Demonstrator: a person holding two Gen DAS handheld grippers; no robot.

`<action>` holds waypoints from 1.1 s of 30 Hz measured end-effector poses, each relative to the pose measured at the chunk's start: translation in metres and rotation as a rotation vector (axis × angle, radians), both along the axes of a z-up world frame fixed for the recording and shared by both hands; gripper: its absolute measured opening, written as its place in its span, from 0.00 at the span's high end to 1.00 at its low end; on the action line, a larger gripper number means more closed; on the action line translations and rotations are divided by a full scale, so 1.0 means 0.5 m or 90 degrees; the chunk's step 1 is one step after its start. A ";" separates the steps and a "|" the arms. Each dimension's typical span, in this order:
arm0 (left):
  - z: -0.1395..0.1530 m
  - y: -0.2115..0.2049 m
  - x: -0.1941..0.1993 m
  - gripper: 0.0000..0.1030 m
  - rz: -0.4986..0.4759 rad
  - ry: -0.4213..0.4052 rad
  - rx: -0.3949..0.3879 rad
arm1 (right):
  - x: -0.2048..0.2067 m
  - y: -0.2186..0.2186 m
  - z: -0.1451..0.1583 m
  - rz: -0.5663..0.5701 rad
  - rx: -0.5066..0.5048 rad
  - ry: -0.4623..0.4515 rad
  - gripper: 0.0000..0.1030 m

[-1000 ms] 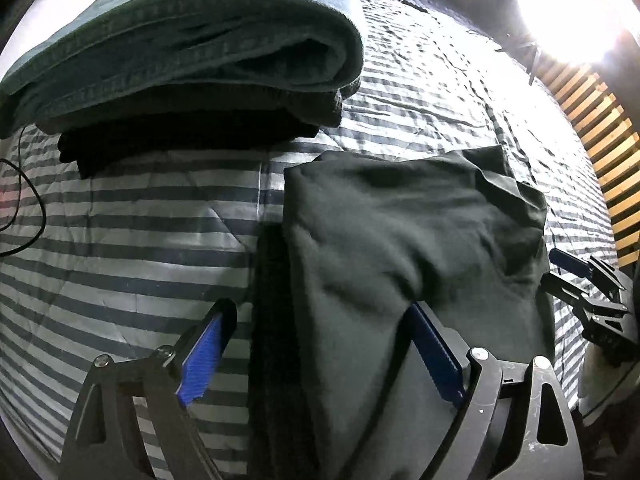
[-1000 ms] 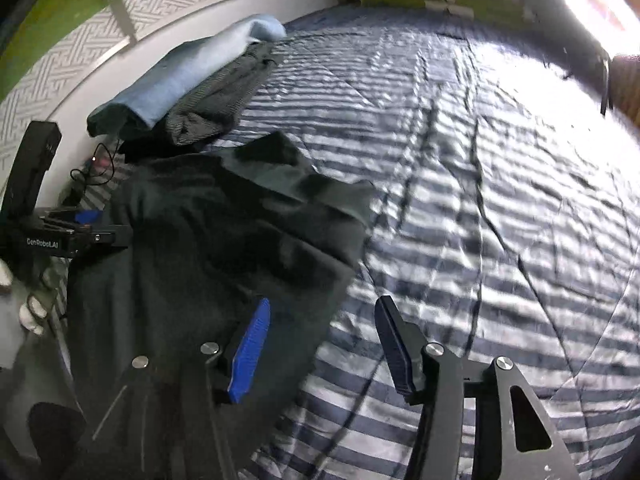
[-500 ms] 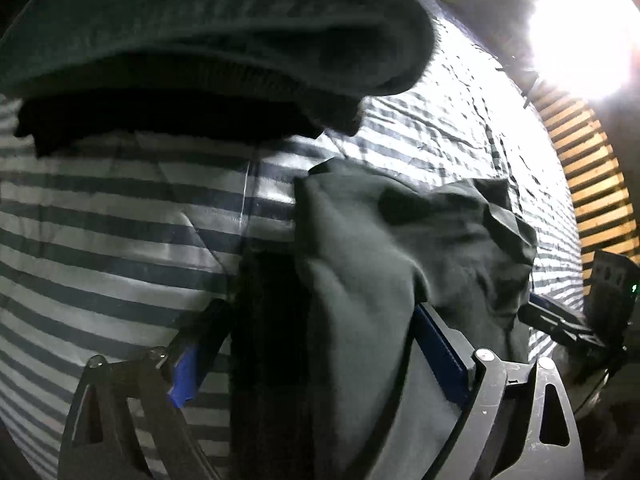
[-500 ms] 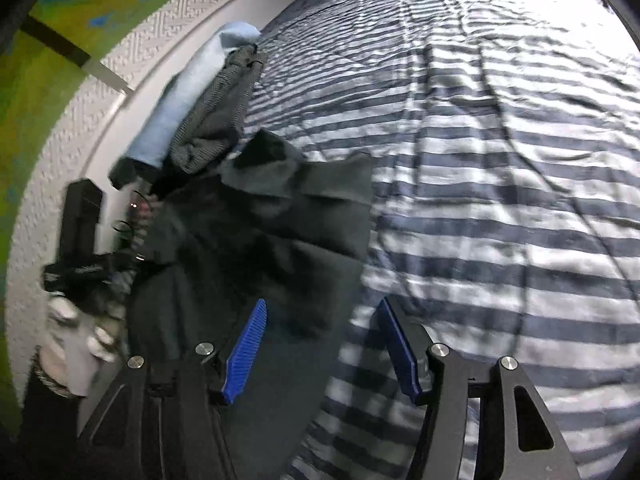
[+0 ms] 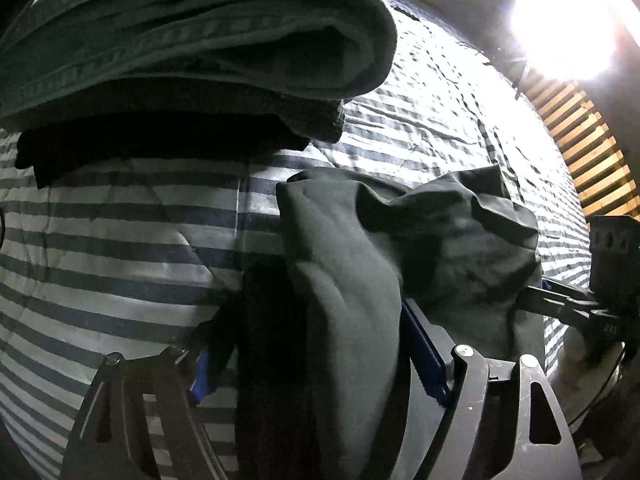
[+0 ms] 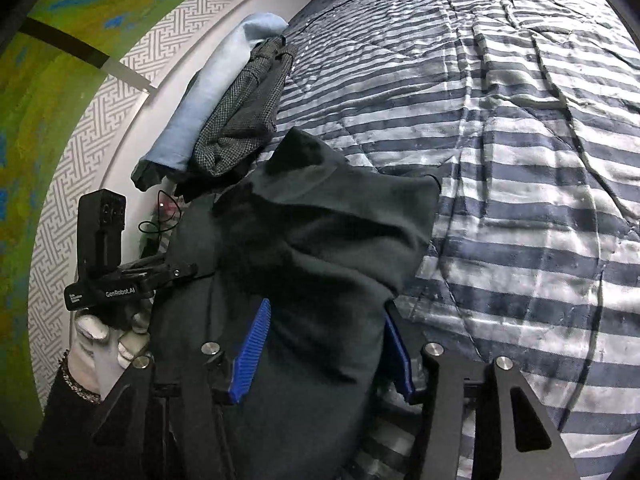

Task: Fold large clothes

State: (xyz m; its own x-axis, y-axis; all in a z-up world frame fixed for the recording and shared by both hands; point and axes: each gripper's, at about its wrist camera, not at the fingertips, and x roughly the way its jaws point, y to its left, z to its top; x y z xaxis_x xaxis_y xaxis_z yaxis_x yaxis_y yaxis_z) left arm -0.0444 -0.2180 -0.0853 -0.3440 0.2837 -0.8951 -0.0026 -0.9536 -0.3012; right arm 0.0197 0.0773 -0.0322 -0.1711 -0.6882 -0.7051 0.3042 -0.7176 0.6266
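**Dark garment bunched between both grippers on the striped bed**

While the dark garment lies crumpled on the striped quilt, both tools straddle its near edge. The left gripper has just been closing, cloth between its jaws; whether its pads press cannot be told. The right gripper has also been closing around the fabric, its grip equally unclear. Folded clothes sit stacked at 11 o'clock of the garment in the left view.

Both wrist views look steeply down, close; share dark garment.
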 end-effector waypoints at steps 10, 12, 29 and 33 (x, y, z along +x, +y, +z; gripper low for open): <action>-0.008 0.045 -0.010 0.24 0.010 0.019 -0.034 | 0.000 0.000 -0.004 0.003 -0.002 -0.009 0.50; -0.003 0.050 -0.005 0.34 0.023 0.025 -0.022 | 0.001 -0.018 -0.004 0.010 -0.006 -0.005 0.67; 0.171 0.096 0.138 0.74 0.048 0.174 0.014 | 0.110 -0.031 0.167 0.040 -0.018 0.143 0.91; 0.252 0.080 0.163 0.75 0.063 0.233 0.017 | 0.138 -0.041 0.268 0.055 -0.019 0.215 0.91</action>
State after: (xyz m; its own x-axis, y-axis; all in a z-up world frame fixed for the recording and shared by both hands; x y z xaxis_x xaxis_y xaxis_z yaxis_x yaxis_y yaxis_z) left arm 0.0370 -0.1781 0.0407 -0.6659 0.2551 -0.7010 -0.0229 -0.9462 -0.3226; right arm 0.0885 0.0570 0.1018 -0.3318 -0.7296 -0.5980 0.5563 -0.6633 0.5006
